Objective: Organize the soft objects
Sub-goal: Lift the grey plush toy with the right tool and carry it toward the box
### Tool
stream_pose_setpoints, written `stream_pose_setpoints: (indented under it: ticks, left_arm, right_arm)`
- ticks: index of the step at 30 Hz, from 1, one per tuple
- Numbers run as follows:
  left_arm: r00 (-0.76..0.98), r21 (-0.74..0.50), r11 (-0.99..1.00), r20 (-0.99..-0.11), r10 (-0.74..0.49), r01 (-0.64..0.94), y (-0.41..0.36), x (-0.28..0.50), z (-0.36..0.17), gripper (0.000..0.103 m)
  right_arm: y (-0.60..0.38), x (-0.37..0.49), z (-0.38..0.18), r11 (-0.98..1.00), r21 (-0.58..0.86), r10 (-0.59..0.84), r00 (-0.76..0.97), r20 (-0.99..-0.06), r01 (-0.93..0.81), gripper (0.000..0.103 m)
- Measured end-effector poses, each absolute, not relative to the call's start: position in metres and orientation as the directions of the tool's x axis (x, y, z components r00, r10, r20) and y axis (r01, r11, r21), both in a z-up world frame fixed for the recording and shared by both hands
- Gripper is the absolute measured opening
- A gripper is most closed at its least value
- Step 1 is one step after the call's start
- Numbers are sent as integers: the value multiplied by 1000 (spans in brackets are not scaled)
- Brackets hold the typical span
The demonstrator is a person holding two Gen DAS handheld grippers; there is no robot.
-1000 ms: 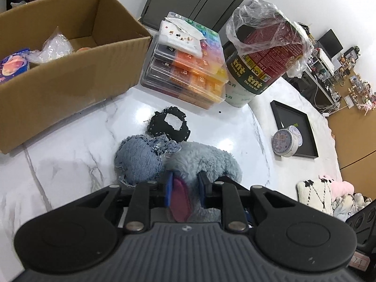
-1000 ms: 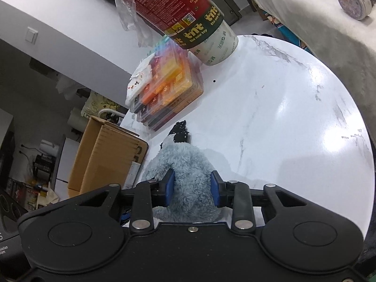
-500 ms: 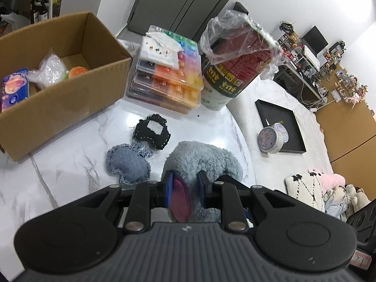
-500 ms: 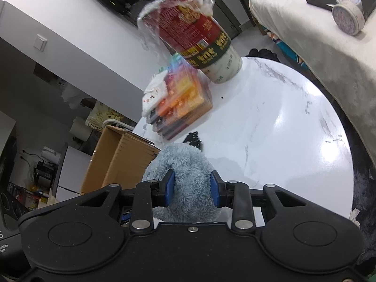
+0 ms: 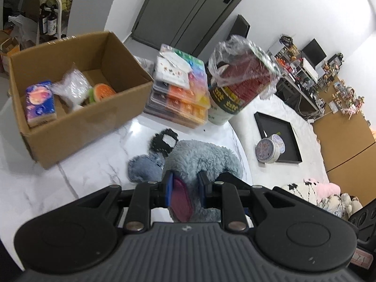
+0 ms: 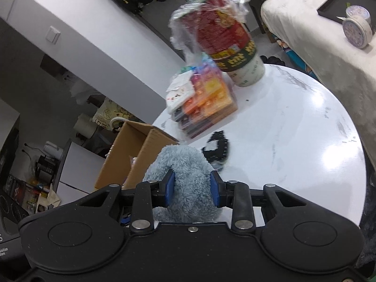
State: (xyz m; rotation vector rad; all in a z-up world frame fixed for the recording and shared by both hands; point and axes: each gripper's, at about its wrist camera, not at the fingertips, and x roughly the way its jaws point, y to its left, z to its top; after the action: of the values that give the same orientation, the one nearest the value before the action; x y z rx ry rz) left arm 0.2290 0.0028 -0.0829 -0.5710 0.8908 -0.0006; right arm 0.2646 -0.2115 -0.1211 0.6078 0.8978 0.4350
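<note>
A fluffy grey-blue plush toy [image 5: 202, 157] with a pink patch is held in the air above the white marble table [image 5: 70, 169]. My left gripper [image 5: 185, 189] is shut on its pink-lined part. My right gripper [image 6: 191, 189] is shut on the plush [image 6: 185, 164] from the other side. A blue denim soft piece [image 5: 143, 169] and a black fuzzy frame-shaped piece [image 5: 163, 142] lie on the table below; the black piece also shows in the right wrist view [image 6: 217, 146]. An open cardboard box [image 5: 77, 98] stands at the left and holds a tissue pack, a plastic bag and an orange soft toy.
A stack of colourful plastic cases [image 5: 178, 96] and a tall tub wrapped in plastic [image 5: 237, 87] stand at the table's back. A bed with a black tray [image 5: 279, 136] and a round tin [image 5: 268, 148] lies to the right. Plush toys [image 5: 312, 192] are piled at lower right.
Both grippers have risen with the plush toy, lifting it off the table. The table, box and the two flat pieces now look farther below.
</note>
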Motion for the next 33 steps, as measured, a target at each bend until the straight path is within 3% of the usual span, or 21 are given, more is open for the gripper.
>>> stream_pose_setpoints:
  ticks: [33]
  left_arm:
    - [751,-514,799,-649,-125,-311,126,201,-30,21]
  right_arm:
    - [-79,271,-54,732,608,665,516,-539,-308,31]
